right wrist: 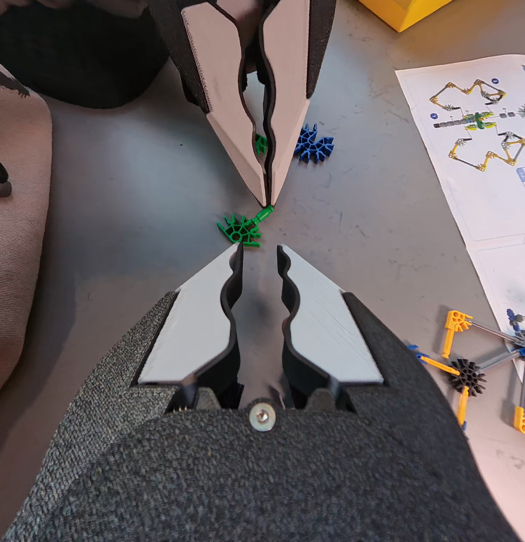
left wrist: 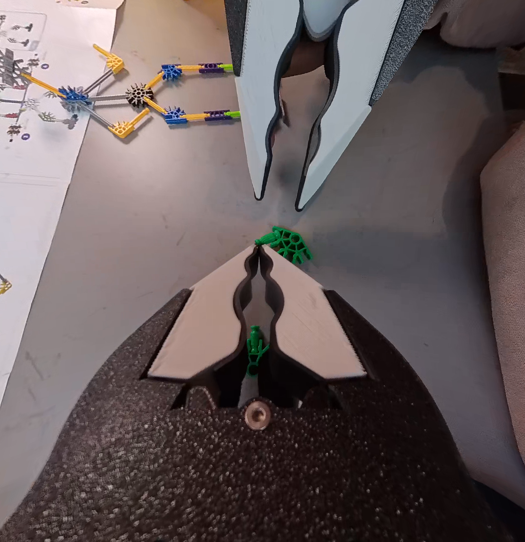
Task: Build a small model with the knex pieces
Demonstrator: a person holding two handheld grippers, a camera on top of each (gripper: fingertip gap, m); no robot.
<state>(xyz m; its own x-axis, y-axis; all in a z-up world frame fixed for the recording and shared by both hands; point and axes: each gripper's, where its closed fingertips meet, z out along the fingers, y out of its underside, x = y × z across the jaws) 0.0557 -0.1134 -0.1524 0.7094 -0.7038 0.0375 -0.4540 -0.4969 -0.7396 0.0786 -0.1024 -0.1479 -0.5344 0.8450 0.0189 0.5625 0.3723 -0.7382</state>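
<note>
Left gripper point(left wrist: 258, 247) against green connector point(left wrist: 290, 243)

A scuffed grey tabletop point(left wrist: 173, 223) under soft light, pinkish cushion point(left wrist: 507, 264) alongside.

The left gripper point(left wrist: 258, 247), low at frame centre, has its tips pressed together, while the right gripper point(right wrist: 259, 246) faces it, parted.
</note>
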